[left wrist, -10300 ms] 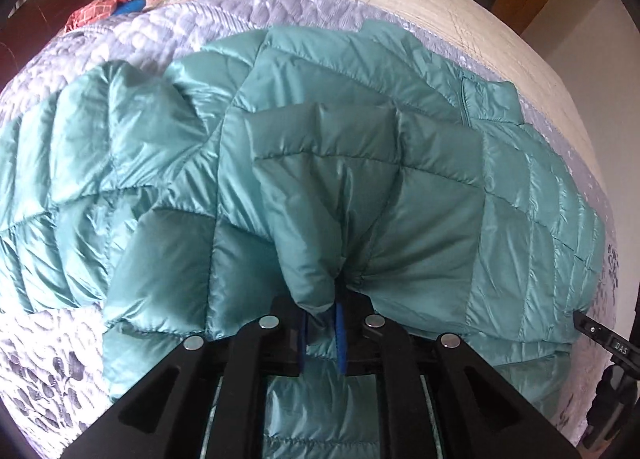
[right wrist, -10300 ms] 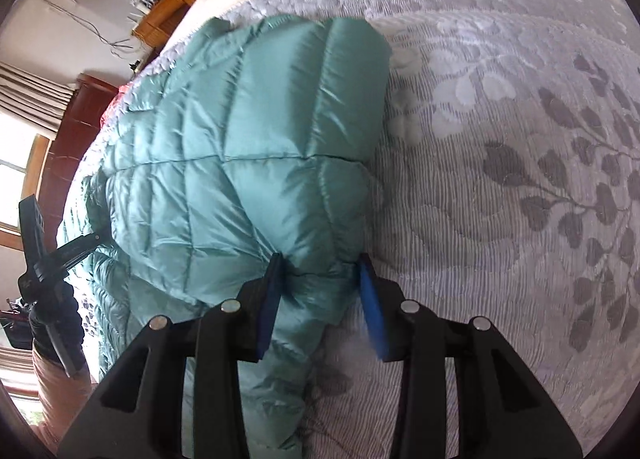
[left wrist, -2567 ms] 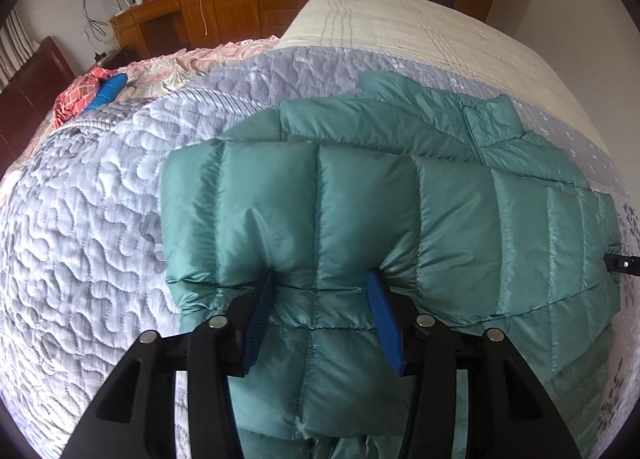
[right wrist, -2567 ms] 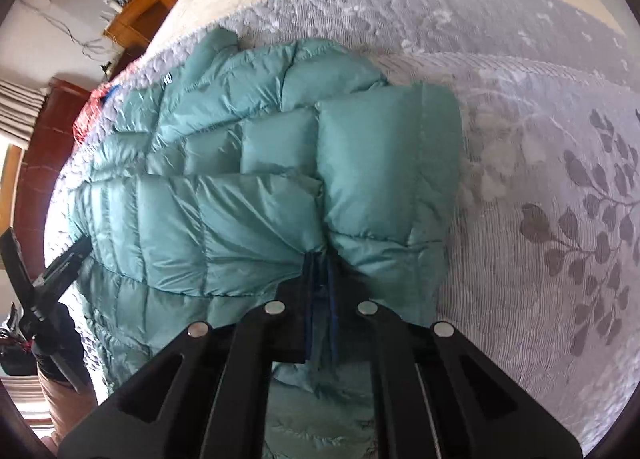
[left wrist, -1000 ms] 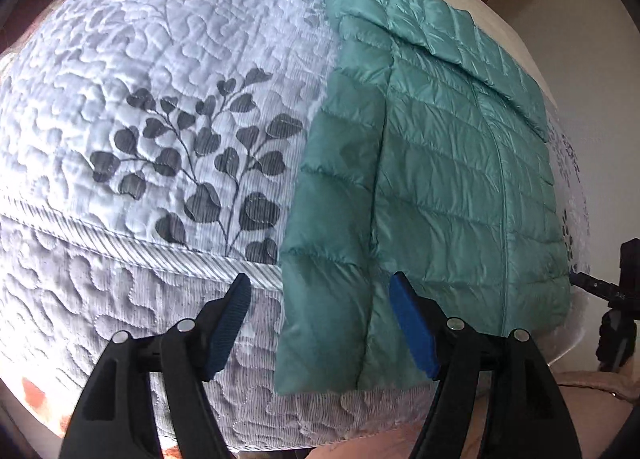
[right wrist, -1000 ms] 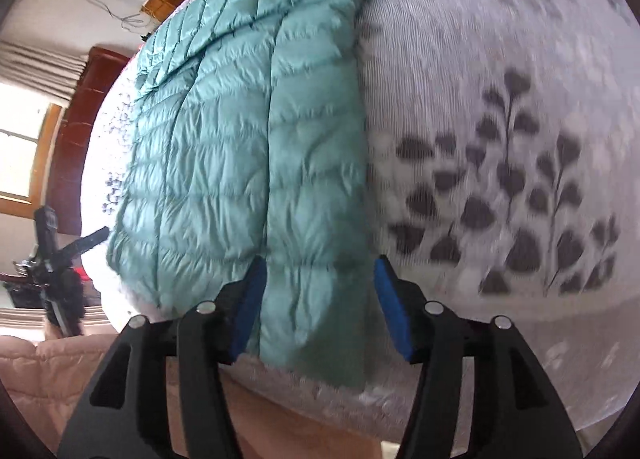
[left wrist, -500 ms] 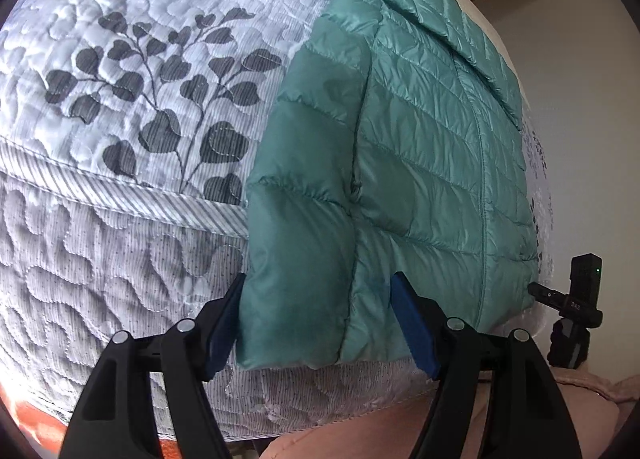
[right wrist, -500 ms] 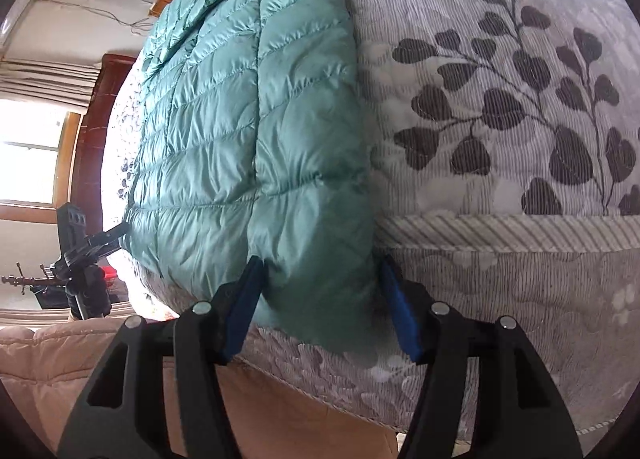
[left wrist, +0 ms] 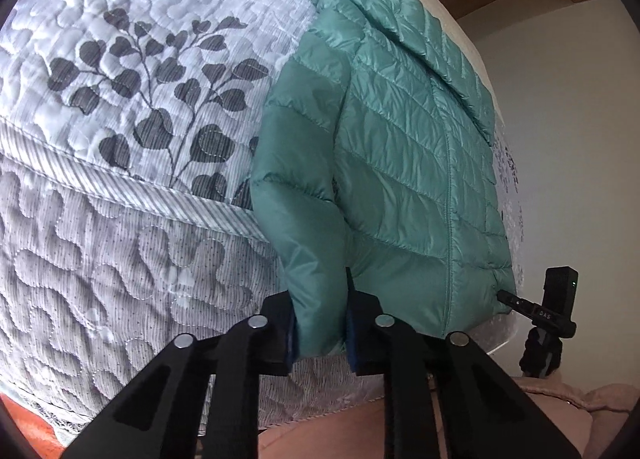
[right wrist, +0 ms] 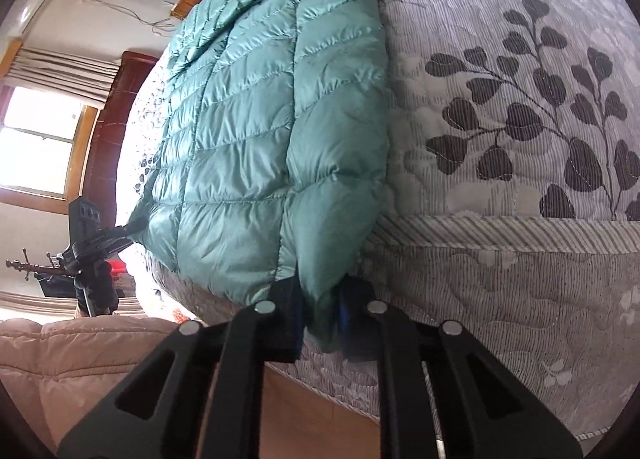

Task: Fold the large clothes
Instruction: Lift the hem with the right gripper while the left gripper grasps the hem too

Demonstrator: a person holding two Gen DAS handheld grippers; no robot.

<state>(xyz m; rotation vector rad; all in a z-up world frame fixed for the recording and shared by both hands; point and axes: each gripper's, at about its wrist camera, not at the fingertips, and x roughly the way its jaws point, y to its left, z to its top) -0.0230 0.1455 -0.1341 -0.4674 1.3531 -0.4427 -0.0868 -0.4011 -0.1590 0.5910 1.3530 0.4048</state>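
I'm gripping the teal jacket [left wrist: 400,163] at its bottom corners, hanging over the near edge of the bed [left wrist: 120,219]: left gripper [left wrist: 320,323] clenched on one corner, right gripper [right wrist: 320,315] clenched on the other. The fabric is looking slick and puffy, so I'm risking a corner slipping out when lifting, or an uneven pull skewing the fold.
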